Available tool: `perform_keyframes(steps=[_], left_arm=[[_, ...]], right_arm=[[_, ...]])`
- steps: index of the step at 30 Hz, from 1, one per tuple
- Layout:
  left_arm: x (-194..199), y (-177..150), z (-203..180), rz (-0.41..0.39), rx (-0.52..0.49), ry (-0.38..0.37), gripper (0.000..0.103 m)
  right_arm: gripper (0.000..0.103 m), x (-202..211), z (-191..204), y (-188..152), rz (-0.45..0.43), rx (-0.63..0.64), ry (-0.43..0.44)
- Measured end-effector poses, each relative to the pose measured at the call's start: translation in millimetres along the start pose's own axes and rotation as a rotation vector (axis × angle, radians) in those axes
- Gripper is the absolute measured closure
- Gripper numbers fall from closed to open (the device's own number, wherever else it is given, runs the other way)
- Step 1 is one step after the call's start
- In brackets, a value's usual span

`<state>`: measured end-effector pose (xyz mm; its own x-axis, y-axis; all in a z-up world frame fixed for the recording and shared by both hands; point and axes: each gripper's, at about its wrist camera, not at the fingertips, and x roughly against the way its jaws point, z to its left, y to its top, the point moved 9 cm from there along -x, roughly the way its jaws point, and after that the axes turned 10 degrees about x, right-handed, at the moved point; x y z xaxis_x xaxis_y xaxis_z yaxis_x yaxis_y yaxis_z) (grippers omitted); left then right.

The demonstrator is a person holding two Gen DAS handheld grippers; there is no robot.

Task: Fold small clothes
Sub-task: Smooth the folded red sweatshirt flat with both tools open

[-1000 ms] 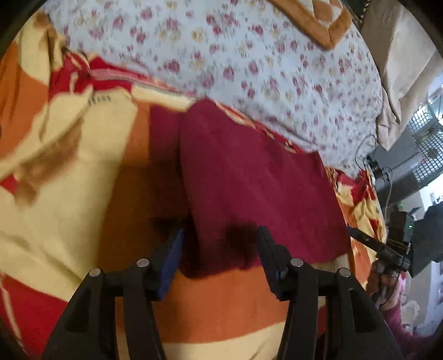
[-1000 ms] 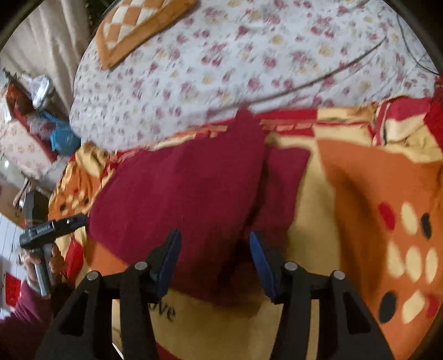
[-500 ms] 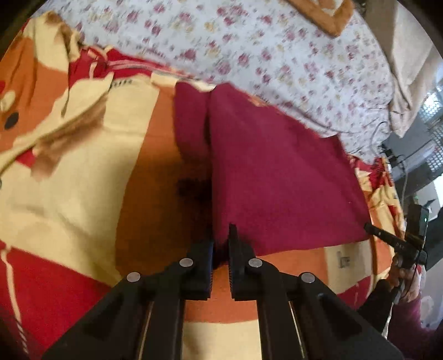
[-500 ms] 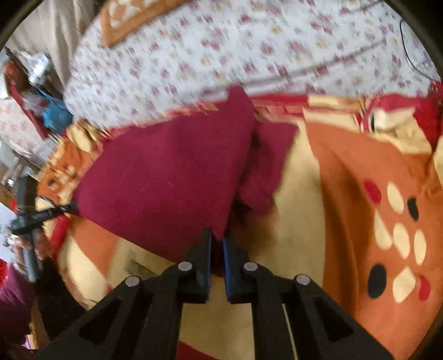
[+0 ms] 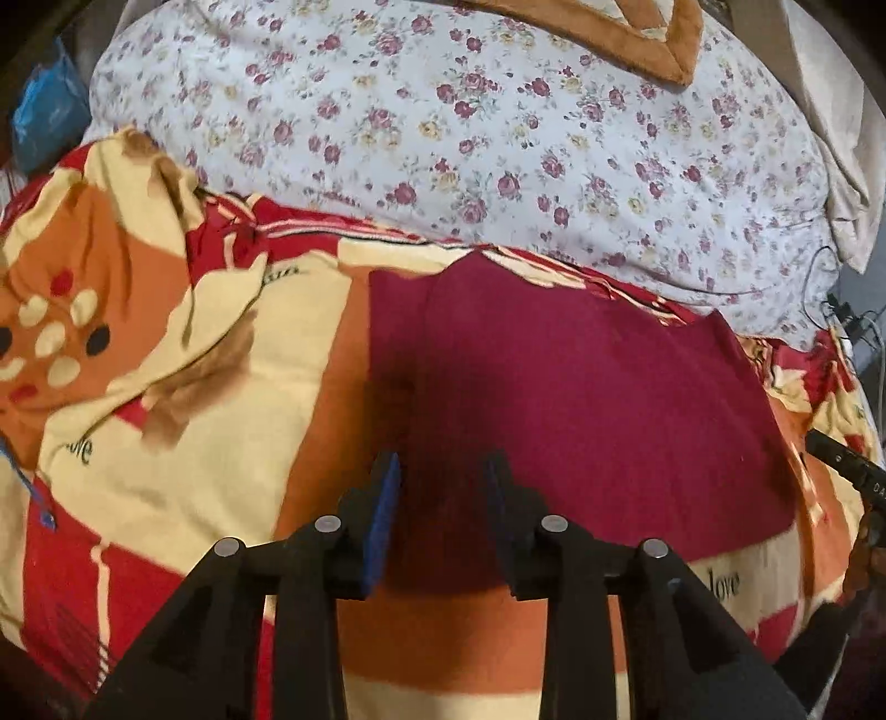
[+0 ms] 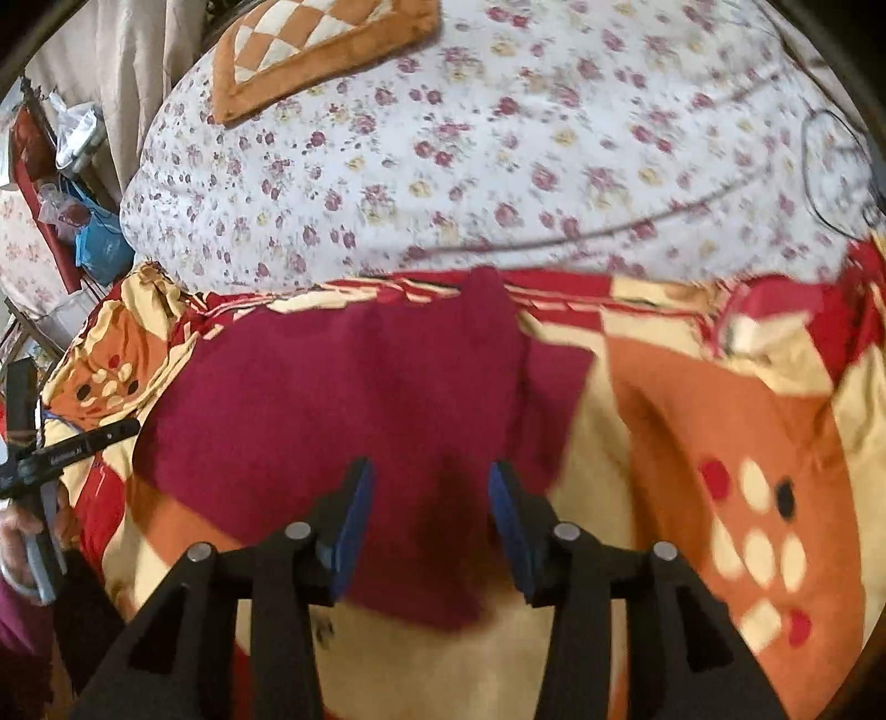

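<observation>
My left claw (image 5: 440, 509) and right claw (image 6: 431, 520) both hang with jaws apart over the near edge of the maroon garment (image 5: 581, 399), gripping nothing. The cloth lies flat at centre frame on the orange-and-red blanket (image 5: 183, 476), one flap already doubled over, so I judge a fold is partly made; next I'd pinch an edge or corner and carry it across. Behind, upper frame, a floral quilt (image 5: 498, 127) and a checked cushion (image 6: 310, 50) cover the bed.

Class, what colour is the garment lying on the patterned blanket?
Plain dark maroon garment; clearest in the left wrist view.
</observation>
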<state>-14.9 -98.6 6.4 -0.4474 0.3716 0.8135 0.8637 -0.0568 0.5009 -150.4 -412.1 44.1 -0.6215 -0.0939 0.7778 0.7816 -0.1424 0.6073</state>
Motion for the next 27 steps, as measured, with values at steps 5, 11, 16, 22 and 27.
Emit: perform_keyframes(steps=[5,11,16,22,27], left_arm=[[-23,14,-8,-0.048,-0.017,0.071,0.083],[-51,18,4,-0.029,-0.001,0.111,0.083],[-57,16,6,-0.036,0.002,0.107,0.080],[-55,16,5,-0.050,0.007,0.115,0.080],[-40,22,3,-0.101,0.016,0.125,0.080]], right_arm=[[0.057,-48,6,29,0.008,0.010,-0.050],[0.058,-89,-6,44,0.024,0.027,-0.134],[0.059,-120,-43,38,0.051,-0.019,-0.209],[0.059,-115,-46,37,0.056,-0.052,-0.211],[0.056,-78,-6,51,-0.017,-0.019,-0.164]])
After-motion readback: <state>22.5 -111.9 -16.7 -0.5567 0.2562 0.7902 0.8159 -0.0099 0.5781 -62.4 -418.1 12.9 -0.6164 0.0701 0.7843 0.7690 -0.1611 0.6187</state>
